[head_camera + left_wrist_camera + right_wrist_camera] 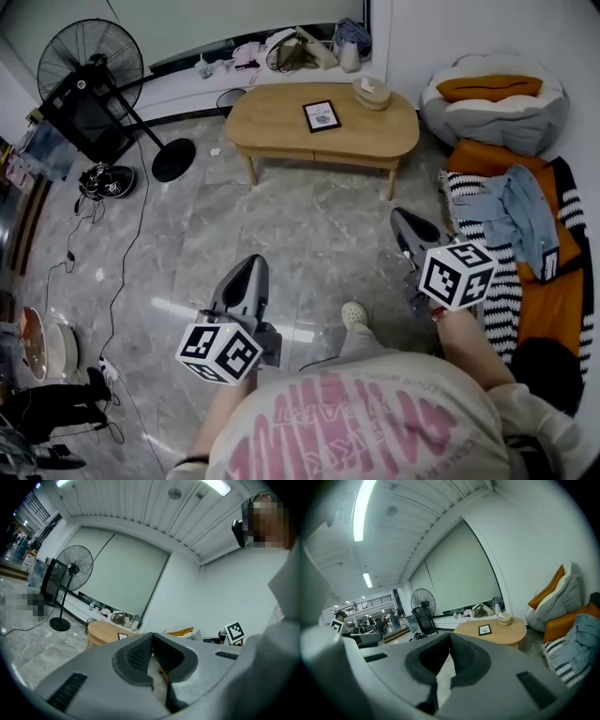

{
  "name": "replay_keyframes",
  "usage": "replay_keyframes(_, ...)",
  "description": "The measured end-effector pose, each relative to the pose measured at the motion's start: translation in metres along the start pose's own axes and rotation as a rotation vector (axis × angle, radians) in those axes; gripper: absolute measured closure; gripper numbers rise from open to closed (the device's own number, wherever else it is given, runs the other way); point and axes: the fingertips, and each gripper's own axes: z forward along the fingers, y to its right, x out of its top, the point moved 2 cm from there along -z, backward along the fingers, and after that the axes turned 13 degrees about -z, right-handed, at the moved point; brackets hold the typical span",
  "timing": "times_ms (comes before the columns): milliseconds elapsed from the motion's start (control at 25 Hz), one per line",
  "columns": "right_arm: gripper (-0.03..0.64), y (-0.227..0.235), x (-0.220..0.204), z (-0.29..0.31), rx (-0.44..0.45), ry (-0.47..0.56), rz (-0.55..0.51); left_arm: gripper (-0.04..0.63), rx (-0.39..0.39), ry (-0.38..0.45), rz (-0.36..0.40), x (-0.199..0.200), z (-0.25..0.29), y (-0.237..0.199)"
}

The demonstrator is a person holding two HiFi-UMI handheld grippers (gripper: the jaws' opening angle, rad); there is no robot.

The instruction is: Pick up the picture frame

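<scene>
A small black picture frame (322, 115) lies flat on the oval wooden coffee table (281, 127), well ahead of both grippers. It also shows in the right gripper view as the frame (484, 629) on the table (506, 633), and as a small dark frame (123, 636) on the table (101, 631) in the left gripper view. My left gripper (253, 265) is held over the tiled floor, shut and empty. My right gripper (403, 221) is also shut with nothing in it, nearer the table's right end.
A standing fan (91, 58) and dark rack stand at the far left. A beanbag (492, 98), orange cushions and a striped rug with a denim garment (520, 211) lie to the right. A round woven object (371, 92) sits on the table's right end. Cables trail across the floor on the left.
</scene>
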Motion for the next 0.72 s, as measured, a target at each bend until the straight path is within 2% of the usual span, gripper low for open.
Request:
replay_keyframes(400,0.611,0.074,0.057,0.094,0.061,0.001,-0.023,0.592,0.001,0.032,0.006,0.046,0.124,-0.001)
replay_keyframes(720,0.611,0.120,0.082,0.143,0.092,0.015,-0.049,0.592,0.004,0.070,0.003,0.061,0.188,-0.006)
